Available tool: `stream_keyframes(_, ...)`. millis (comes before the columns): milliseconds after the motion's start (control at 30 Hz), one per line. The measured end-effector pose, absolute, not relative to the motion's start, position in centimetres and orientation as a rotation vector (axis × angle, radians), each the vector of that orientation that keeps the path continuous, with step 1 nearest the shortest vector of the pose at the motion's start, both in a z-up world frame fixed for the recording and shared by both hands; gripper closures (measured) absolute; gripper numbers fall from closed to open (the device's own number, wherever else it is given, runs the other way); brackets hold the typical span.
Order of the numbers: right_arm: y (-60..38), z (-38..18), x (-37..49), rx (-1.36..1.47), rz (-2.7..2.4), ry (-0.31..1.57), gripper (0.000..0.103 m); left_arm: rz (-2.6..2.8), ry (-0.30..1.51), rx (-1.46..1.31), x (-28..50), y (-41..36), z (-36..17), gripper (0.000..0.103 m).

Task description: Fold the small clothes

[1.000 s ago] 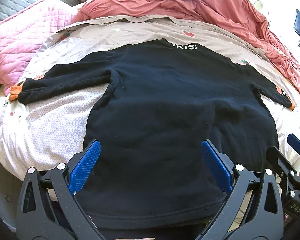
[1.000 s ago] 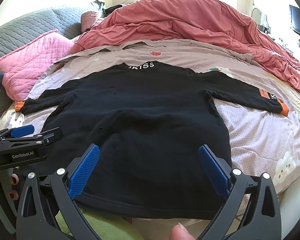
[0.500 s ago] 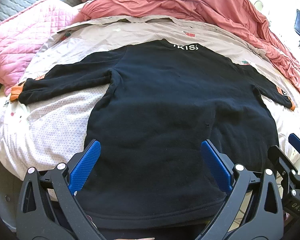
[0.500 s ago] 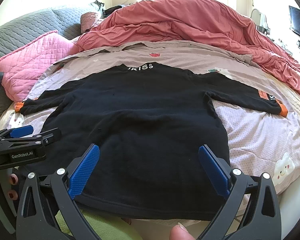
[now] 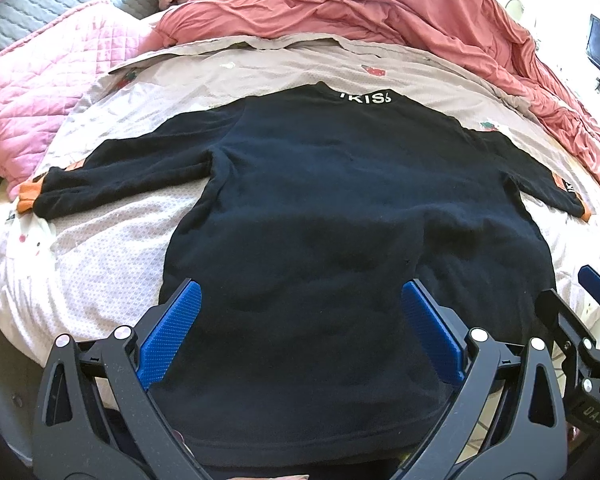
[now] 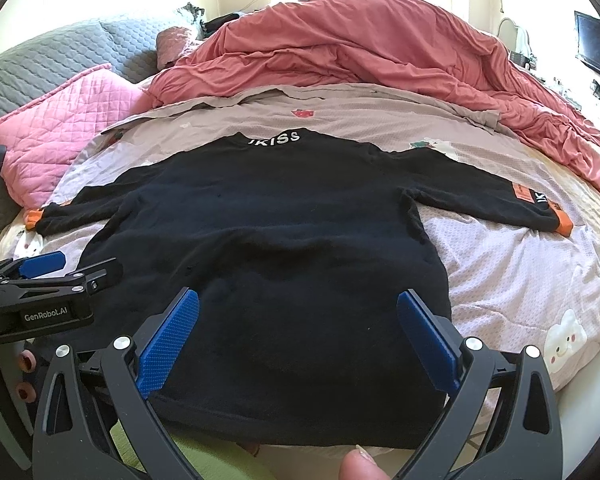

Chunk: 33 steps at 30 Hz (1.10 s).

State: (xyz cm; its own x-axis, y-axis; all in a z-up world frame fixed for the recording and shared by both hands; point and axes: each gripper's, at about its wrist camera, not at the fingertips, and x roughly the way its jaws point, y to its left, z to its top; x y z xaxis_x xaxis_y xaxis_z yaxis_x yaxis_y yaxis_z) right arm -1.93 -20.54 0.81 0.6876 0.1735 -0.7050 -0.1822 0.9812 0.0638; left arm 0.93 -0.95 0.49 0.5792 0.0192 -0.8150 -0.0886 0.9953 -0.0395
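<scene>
A small black long-sleeved top point(image 5: 340, 216) with white collar lettering and orange cuffs lies flat on the bed, sleeves spread out, hem toward me; it also shows in the right wrist view point(image 6: 284, 240). My left gripper point(image 5: 300, 328) is open and empty, hovering above the hem. My right gripper point(image 6: 298, 336) is open and empty too, above the hem's right part. The left gripper also shows in the right wrist view point(image 6: 48, 276), at the left edge, and the right gripper shows in the left wrist view point(image 5: 572, 304), at the right edge.
The bed sheet point(image 6: 520, 280) is pale pink with cartoon prints. A rumpled red duvet point(image 6: 360, 52) lies behind the top. A pink quilted pillow point(image 6: 60, 120) and grey quilt point(image 6: 40, 56) are at the left. A screen point(image 6: 596, 44) stands far right.
Both grippers have drifted very slightly; the top appears a touch lower in the views. Nothing was taken hold of.
</scene>
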Motion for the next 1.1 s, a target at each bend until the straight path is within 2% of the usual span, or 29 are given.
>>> stream_keyframes(1100,-26.9,0.8,7.5,0.006,0.04,0.754,0.004,0.054,0.954,-0.068,11.7,-4.8,1.2,0.009)
